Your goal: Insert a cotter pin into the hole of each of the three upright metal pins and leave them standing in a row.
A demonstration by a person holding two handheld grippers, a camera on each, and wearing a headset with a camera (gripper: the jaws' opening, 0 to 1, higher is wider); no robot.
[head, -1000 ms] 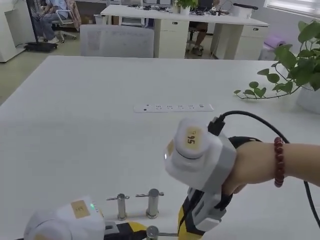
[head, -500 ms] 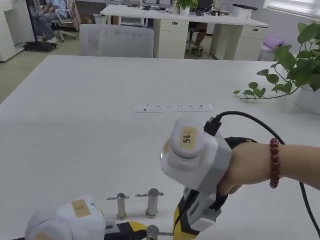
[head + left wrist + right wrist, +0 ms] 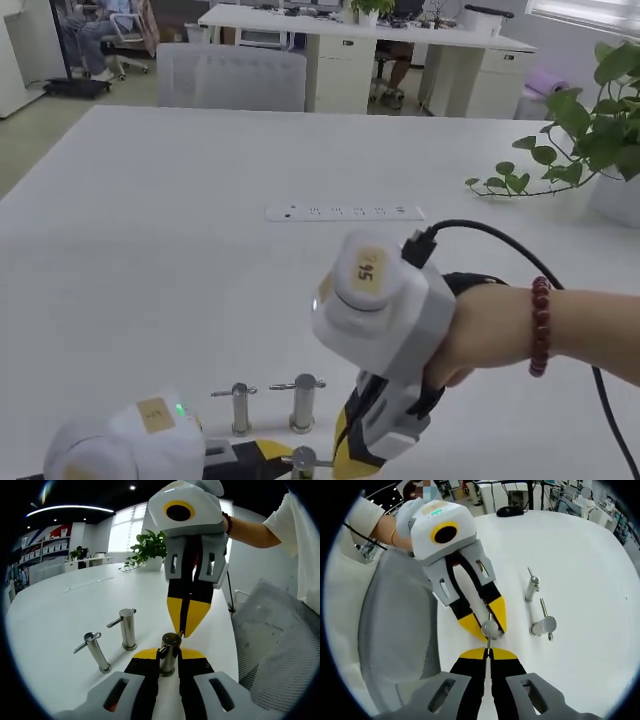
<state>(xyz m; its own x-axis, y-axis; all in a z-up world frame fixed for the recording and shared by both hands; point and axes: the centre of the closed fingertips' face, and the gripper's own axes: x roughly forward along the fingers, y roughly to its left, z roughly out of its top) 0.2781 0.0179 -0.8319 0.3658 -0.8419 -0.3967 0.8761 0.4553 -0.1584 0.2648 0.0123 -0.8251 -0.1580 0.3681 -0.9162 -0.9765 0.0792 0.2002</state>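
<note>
Steel upright pin (image 3: 169, 644) stands clamped in the left gripper (image 3: 169, 654); the right gripper (image 3: 488, 653), jaws pinched on a thin wire cotter pin (image 3: 489, 641), has edged closer: final insertion seems underway.

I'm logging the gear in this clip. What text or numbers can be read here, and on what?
"56", perhaps: handwritten digits, tilted and blurred, on the tan sticker atop the right gripper.
Too blurred to read: the small mark on the tan label atop the left gripper.
Too small to read: any print on the power strip.
</note>
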